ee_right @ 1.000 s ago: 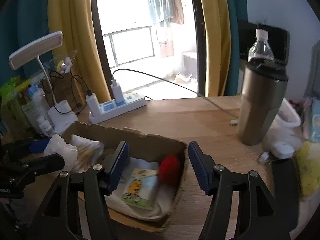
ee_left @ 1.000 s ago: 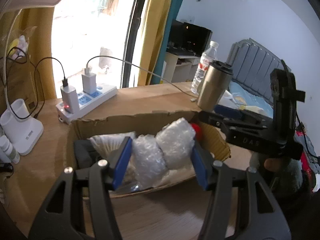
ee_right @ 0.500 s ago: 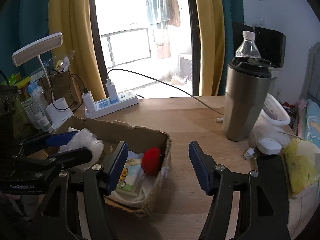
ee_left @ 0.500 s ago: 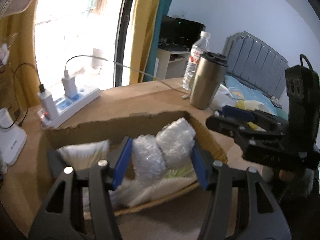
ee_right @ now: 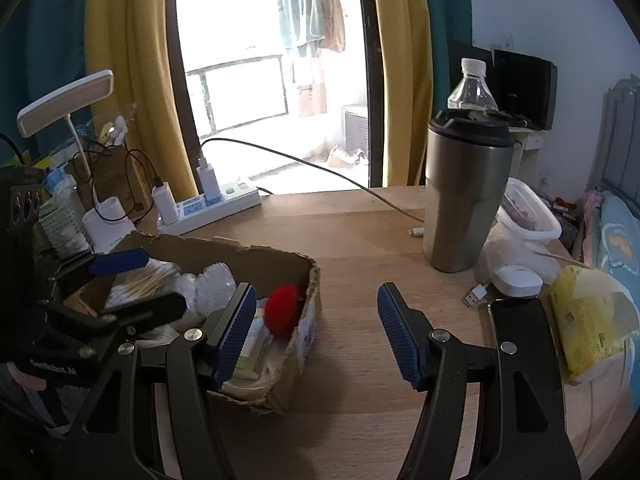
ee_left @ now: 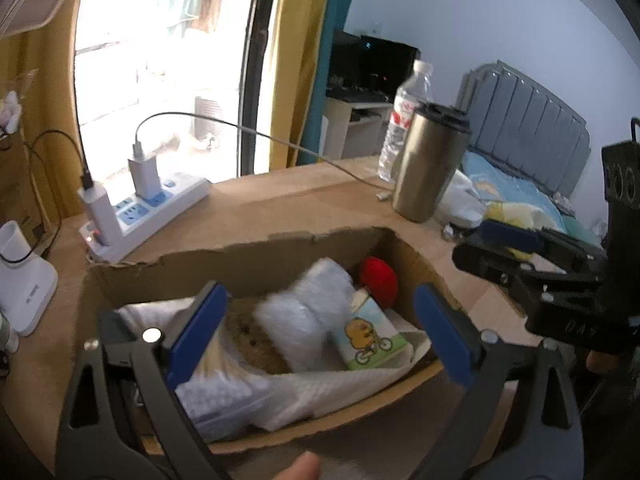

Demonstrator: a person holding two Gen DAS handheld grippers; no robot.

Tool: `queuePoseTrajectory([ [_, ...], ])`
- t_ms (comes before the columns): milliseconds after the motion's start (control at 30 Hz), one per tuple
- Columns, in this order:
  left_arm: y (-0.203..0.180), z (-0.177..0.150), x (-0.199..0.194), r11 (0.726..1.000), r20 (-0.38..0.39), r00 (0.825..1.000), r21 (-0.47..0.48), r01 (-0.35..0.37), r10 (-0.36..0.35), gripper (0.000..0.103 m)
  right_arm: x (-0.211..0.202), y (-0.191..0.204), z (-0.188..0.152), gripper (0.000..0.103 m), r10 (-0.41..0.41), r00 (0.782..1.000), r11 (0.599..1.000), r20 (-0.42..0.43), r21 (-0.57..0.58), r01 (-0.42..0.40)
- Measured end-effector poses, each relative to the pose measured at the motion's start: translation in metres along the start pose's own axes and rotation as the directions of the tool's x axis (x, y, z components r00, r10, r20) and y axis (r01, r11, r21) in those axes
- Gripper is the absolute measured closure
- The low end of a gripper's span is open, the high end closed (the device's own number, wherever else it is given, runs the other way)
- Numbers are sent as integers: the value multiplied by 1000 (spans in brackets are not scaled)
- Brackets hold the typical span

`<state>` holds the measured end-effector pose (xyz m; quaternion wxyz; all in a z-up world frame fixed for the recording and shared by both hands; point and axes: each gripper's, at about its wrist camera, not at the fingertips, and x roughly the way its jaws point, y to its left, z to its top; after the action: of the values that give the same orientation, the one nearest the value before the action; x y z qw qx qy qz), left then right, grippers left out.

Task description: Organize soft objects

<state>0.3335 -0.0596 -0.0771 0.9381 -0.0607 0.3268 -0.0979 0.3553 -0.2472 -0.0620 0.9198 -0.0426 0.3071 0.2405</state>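
A torn cardboard box [ee_left: 256,256] sits on the wooden table. In it lie a bubble-wrap bundle [ee_left: 308,312], a red ball [ee_left: 378,280], a tissue pack with a cartoon print [ee_left: 370,338], white cloth and cotton swabs. My left gripper [ee_left: 320,332] is open above the box, with the bubble wrap lying loose below and between its fingers. My right gripper [ee_right: 316,336] is open and empty over the table, at the box's right corner [ee_right: 312,280]. The red ball [ee_right: 282,308] and bubble wrap [ee_right: 214,284] also show there. The left gripper [ee_right: 120,280] is at the left of that view.
A steel tumbler [ee_right: 464,196] and a water bottle [ee_right: 472,84] stand at the right. A power strip [ee_right: 208,204] with chargers and a cable is at the back. A yellow tissue pack [ee_right: 584,320], a white container [ee_right: 524,216] and a white mouse [ee_right: 516,280] lie far right.
My left gripper opened wide and let go of the bubble wrap, which now lies in the box. My right gripper drew back to the right, away from over the box.
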Motion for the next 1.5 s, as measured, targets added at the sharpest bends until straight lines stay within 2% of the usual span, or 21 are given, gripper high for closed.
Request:
queuePoseTrajectory([
  [767,22,-20,-96,997,154,985,-37,-70,74,7,-58,60,-4,36,-11,998,998,56,-64,15],
  [900,26,-25,-110,993,175,978,-56,-108,116,7,-68,71,-7,29,-9,998,997,64,-74,14],
  [1100,33,-37,-127,986,189,969,-79,-147,159,4,-80,84,-12,24,-8,997,996,74,-91,14],
  [1167,35,-41,-133,984,193,966,-90,-157,172,1,-85,88,-14,23,-9,997,995,79,-94,16],
  [1500,38,-56,-161,978,223,954,-98,-184,202,1,-106,102,-22,23,-21,995,995,101,-100,31],
])
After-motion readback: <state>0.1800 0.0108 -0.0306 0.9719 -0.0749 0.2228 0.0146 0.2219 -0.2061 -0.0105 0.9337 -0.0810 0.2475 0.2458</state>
